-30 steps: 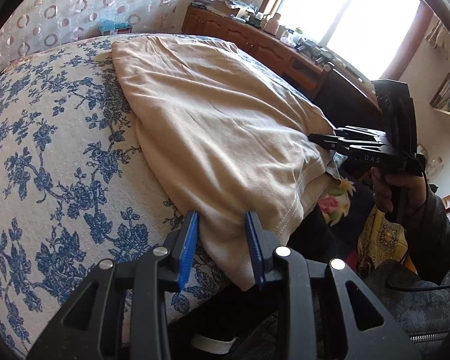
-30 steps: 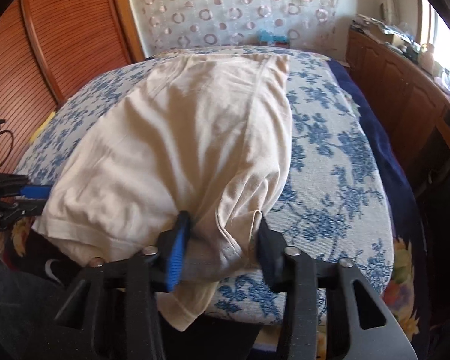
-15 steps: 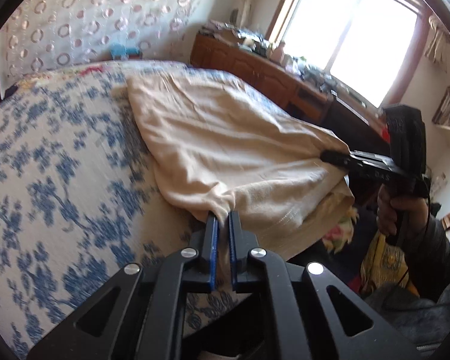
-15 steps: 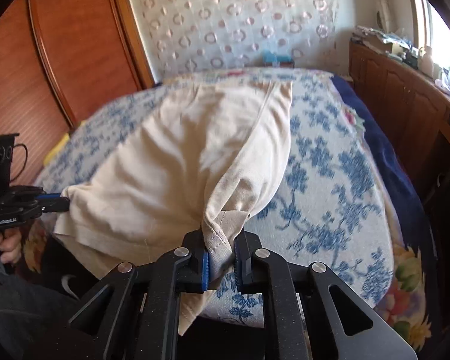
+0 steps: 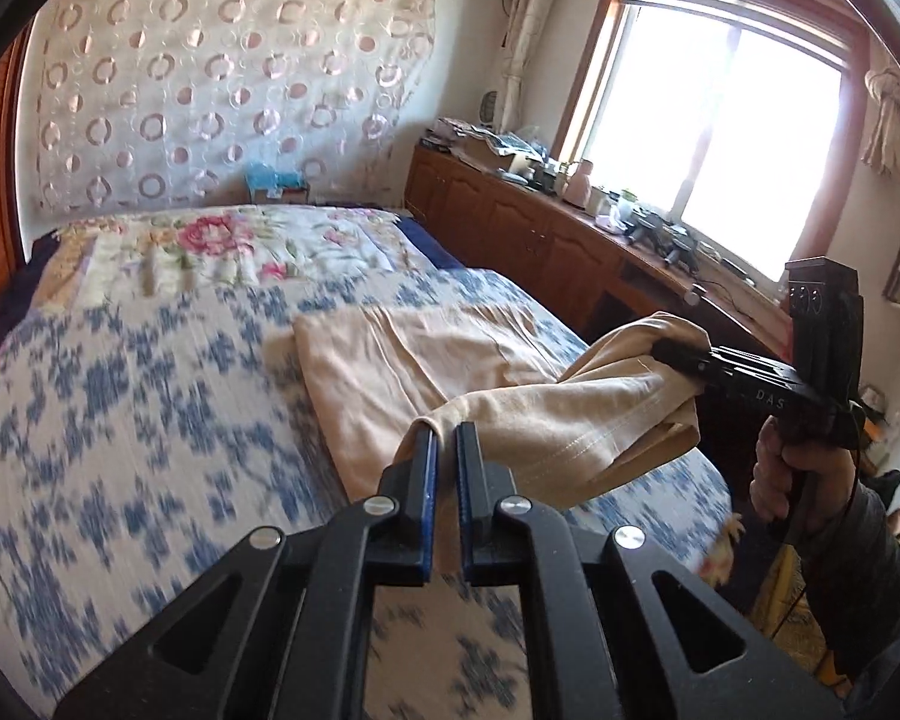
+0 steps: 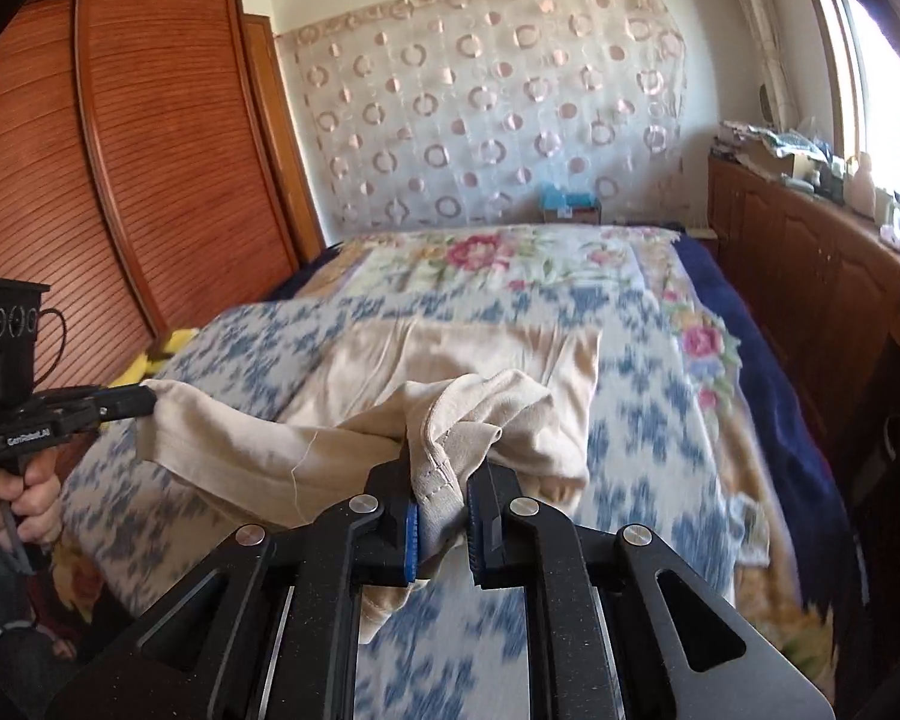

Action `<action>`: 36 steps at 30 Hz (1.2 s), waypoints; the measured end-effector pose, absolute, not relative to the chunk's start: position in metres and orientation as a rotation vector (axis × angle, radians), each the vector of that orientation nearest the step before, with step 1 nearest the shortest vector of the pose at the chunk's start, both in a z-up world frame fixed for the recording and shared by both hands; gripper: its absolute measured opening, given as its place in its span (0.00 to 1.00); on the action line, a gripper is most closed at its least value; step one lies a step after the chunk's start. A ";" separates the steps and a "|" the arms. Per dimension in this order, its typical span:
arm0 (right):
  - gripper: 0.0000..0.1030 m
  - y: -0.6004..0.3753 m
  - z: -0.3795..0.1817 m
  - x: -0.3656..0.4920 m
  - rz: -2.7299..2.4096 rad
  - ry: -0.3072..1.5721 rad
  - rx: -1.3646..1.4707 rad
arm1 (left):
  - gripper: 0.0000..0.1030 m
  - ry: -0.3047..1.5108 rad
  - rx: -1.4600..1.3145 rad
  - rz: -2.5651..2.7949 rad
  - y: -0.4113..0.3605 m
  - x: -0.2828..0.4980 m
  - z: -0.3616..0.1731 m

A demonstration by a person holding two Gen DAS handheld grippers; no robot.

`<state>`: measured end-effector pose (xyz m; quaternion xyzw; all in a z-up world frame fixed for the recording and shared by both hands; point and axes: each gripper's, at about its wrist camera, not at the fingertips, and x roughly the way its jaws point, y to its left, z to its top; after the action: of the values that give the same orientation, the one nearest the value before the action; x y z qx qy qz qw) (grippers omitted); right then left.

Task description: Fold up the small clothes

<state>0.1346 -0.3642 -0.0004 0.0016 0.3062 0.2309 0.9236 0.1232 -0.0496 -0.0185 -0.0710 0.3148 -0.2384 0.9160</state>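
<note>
Item: one beige garment (image 5: 450,360), soft knit with a stitched hem, lying lengthwise on a bed (image 5: 120,420) covered in a blue-flowered spread; in the left wrist view it occupies the centre and right of centre of the frame, its far end flat on the spread, its near end raised clear of it. Holders: the left gripper (image 5: 444,450), bottom centre of its own view, jaws drawn nearly together on a thin fold at one near corner of the hem; the right gripper (image 6: 441,510), bottom centre of its own view, jaws clamped on a thicker bunch of hem cloth at the other near corner, the blue pads visibly pressed into it. Each gripper also appears in the other's view: the right one at the right edge of the left view, held by a hand (image 5: 792,480) in a dark sleeve, cloth gathered at its tip; the left one at the left edge of the right view, cloth stretched from its tip. Disposition: the hem hangs slack between the two grips, presumably so the near half can be carried over the far half in one even fold; gripping both corners keeps the edge level. Step judged: first fold under way, near edge not yet laid down. Surroundings: a floral quilt (image 6: 480,258) toward the head of the bed, a circle-patterned curtain (image 6: 480,108) behind, a wooden wardrobe (image 6: 120,180) at upper left of the right view, a low cabinet (image 5: 510,228) under a bright window (image 5: 720,138).
</note>
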 end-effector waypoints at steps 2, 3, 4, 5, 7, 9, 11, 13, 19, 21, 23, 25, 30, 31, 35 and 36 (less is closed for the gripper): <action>0.09 -0.362 0.000 0.149 0.472 0.625 -0.002 | 0.04 0.650 -0.143 -0.478 -0.051 0.137 -0.017; 0.09 -0.361 -0.001 0.155 0.470 0.625 -0.004 | 0.04 0.652 -0.144 -0.473 -0.051 0.144 -0.017; 0.09 -0.360 -0.003 0.163 0.468 0.627 -0.006 | 0.04 0.653 -0.144 -0.468 -0.052 0.150 -0.017; 0.09 -0.360 -0.004 0.169 0.467 0.629 -0.005 | 0.04 0.656 -0.145 -0.459 -0.052 0.159 -0.017; 0.09 -0.360 -0.007 0.183 0.467 0.638 0.005 | 0.04 0.660 -0.148 -0.443 -0.052 0.171 -0.018; 0.09 -0.360 -0.010 0.196 0.465 0.649 0.010 | 0.04 0.664 -0.142 -0.428 -0.053 0.185 -0.018; 0.09 -0.362 -0.015 0.212 0.468 0.661 0.015 | 0.04 0.663 -0.132 -0.413 -0.054 0.198 -0.019; 0.09 -0.361 -0.019 0.224 0.470 0.671 0.014 | 0.04 0.669 -0.128 -0.411 -0.054 0.210 -0.023; 0.09 -0.359 -0.037 0.252 0.456 0.711 0.001 | 0.04 0.736 -0.127 -0.401 -0.053 0.233 -0.045; 0.09 -0.359 -0.045 0.262 0.445 0.727 0.006 | 0.04 0.761 -0.151 -0.403 -0.050 0.236 -0.051; 0.09 -0.359 -0.048 0.268 0.440 0.730 0.021 | 0.04 0.770 -0.164 -0.399 -0.047 0.238 -0.055; 0.09 -0.359 -0.046 0.274 0.428 0.727 0.035 | 0.04 0.768 -0.165 -0.393 -0.044 0.239 -0.054; 0.10 -0.352 -0.055 0.295 0.369 0.798 0.023 | 0.04 0.778 -0.156 -0.421 -0.040 0.238 -0.051; 0.10 -0.352 -0.057 0.297 0.365 0.810 0.018 | 0.04 0.783 -0.147 -0.426 -0.041 0.237 -0.052; 0.20 -0.351 -0.056 0.292 0.360 0.806 -0.043 | 0.04 0.825 -0.107 -0.472 -0.048 0.233 -0.062; 0.23 -0.352 -0.054 0.290 0.355 0.804 -0.049 | 0.05 0.841 -0.099 -0.493 -0.051 0.231 -0.065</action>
<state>0.2898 -0.3520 -0.0539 -0.0235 0.3891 0.1717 0.9047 0.2315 -0.0509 -0.0651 -0.0476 0.4037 -0.2366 0.8825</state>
